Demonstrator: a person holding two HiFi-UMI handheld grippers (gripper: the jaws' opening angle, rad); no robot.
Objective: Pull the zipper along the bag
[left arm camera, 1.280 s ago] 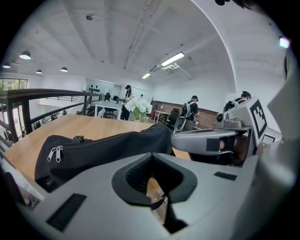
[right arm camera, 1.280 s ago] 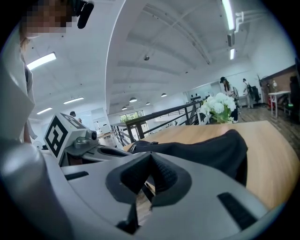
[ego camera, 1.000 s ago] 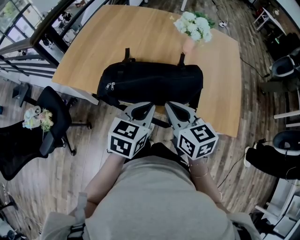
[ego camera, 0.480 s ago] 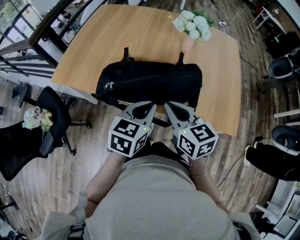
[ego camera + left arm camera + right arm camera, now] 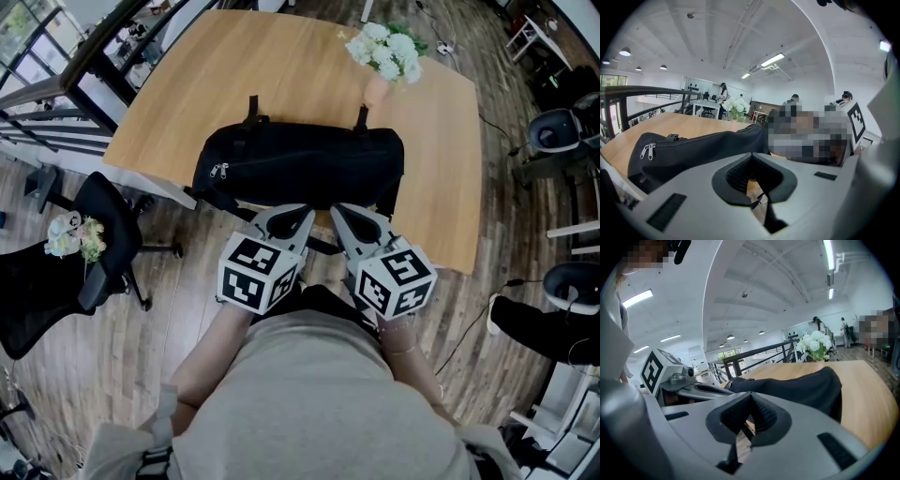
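A long black duffel bag lies across the near part of the wooden table, its metal zipper pulls at the left end. The same bag and zipper pulls show in the left gripper view. Both grippers are held close to the person's body, short of the bag's near side. My left gripper is shut and empty. My right gripper is shut and empty too; its view shows the bag beyond its tips. Neither touches the bag.
A white flower bouquet in a vase stands at the table's far right. A black office chair stands on the wood floor at the left, with more chairs at the right. Railings run past the table's left.
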